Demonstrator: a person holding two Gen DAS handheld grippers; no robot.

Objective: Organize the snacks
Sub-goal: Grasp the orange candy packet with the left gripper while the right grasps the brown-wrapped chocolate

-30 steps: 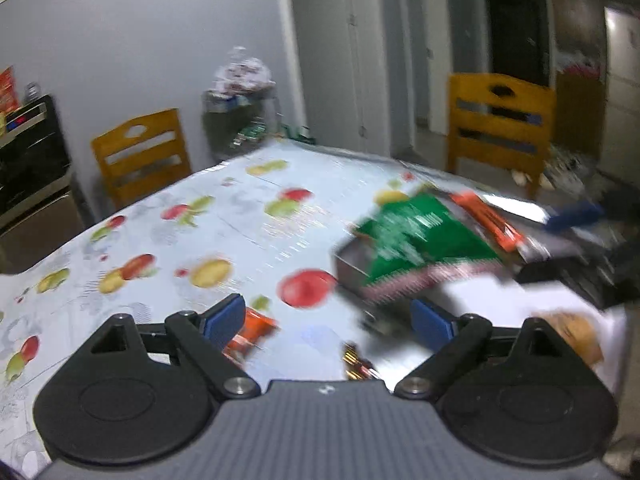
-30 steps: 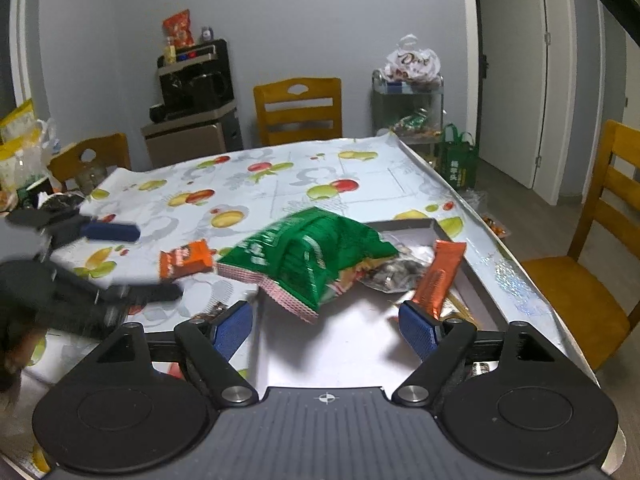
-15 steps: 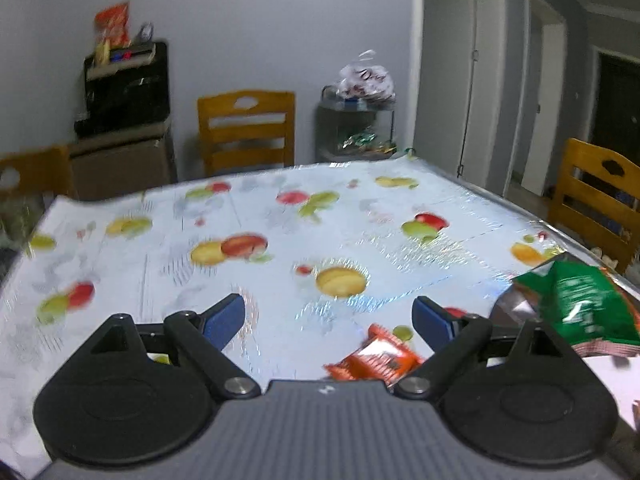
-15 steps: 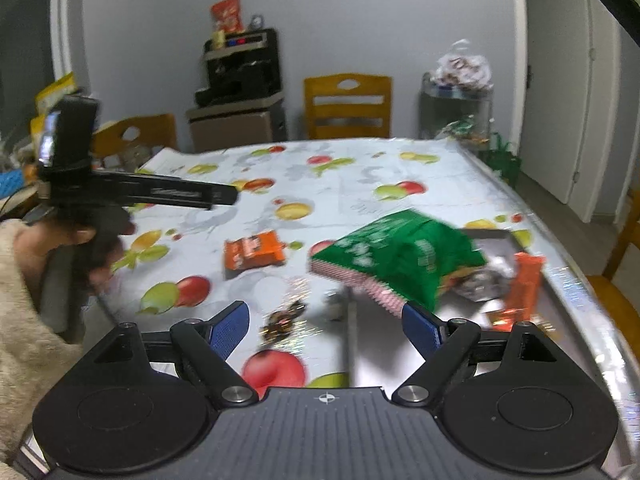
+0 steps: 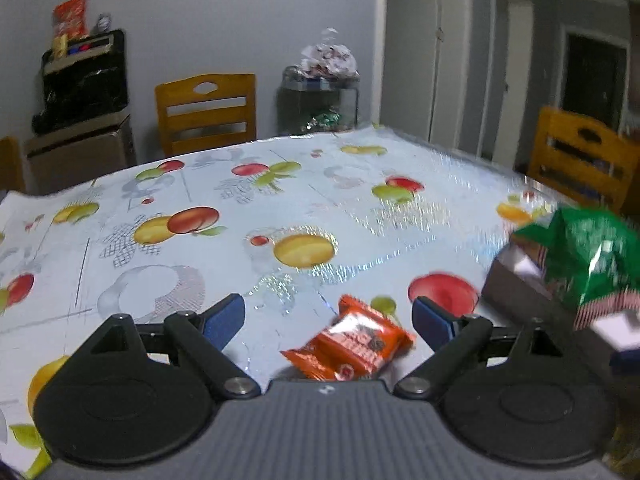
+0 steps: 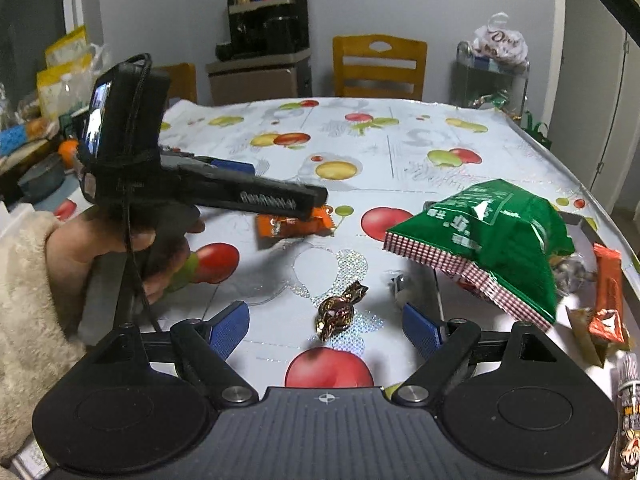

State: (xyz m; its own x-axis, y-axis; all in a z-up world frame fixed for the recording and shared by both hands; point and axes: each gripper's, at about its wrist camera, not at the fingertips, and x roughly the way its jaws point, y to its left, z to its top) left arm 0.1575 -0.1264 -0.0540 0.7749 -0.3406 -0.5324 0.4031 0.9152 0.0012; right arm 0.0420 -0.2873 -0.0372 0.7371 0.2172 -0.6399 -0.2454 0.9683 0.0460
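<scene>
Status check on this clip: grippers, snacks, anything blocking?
Left gripper open over orange snack pack. Right gripper open, brown wrapped candy between fingers, untouched. Green chip bag overhangs tray. Nothing blocking.

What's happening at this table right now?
A person holds a gripper in each hand over a fruit-print table scattered with snacks. The left gripper, jaws open, is over an orange snack packet without gripping it. The right gripper, also open and empty, points at a small wrapped candy. A green chip bag already lies over the tray on the right, with an orange bar beside it.
</scene>
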